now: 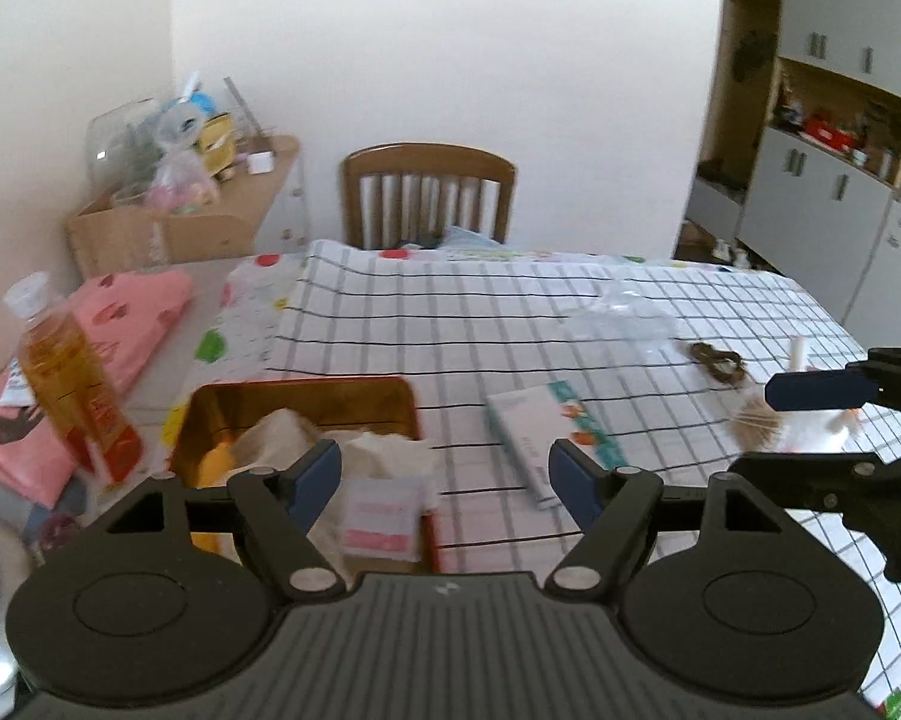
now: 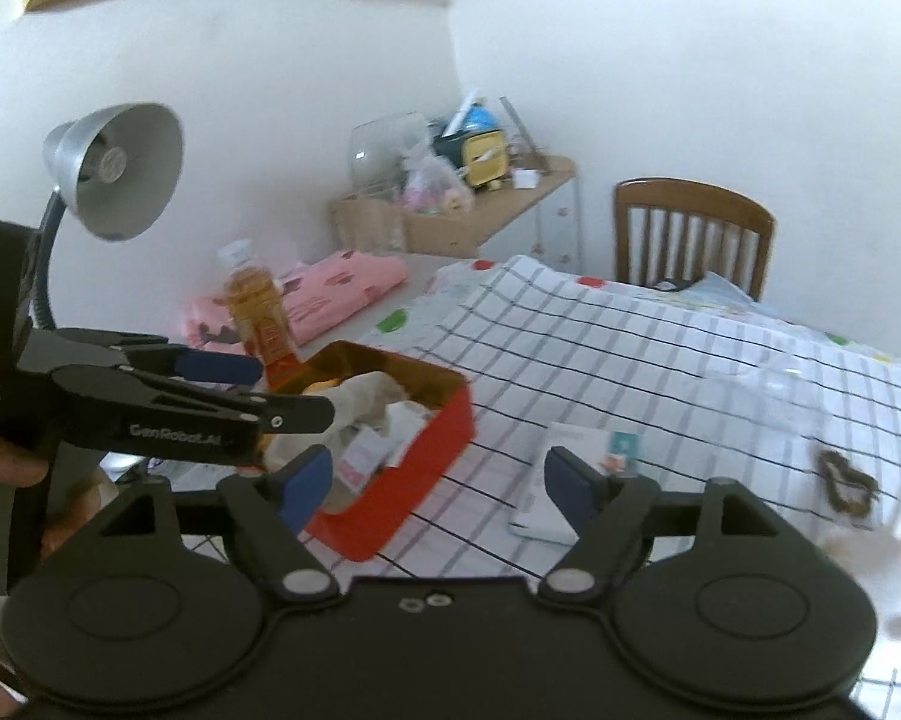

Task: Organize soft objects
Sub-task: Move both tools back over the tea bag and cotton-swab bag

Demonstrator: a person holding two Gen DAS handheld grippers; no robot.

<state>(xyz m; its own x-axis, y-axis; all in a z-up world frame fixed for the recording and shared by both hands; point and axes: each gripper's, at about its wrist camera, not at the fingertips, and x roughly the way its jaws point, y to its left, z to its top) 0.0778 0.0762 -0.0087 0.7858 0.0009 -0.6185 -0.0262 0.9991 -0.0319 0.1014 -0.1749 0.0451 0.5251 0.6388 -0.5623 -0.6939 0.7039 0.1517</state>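
Observation:
A red tin (image 1: 297, 389) (image 2: 426, 456) with a gold inside stands on the checked tablecloth and holds beige and white cloths (image 1: 282, 429) (image 2: 372, 393) and a pink-labelled packet (image 1: 381, 519). My left gripper (image 1: 444, 480) (image 2: 291, 390) hovers open over the tin's near right corner, nothing between its pads. My right gripper (image 2: 438, 477) (image 1: 801, 429) is open and empty too, above the cloth to the right of the tin. A brown scrunchie (image 1: 717, 360) (image 2: 846, 483) and a white and pink plush (image 2: 870, 558) (image 1: 822, 429) lie at the right.
A teal and white booklet (image 1: 540, 438) (image 2: 570, 468) and a clear plastic bag (image 1: 624, 324) lie mid-table. Left of the tin are an orange-liquid bottle (image 1: 72, 390) (image 2: 264, 312), folded pink cloth (image 1: 132, 324) and a desk lamp (image 2: 114, 168). A wooden chair (image 1: 429, 192) stands behind.

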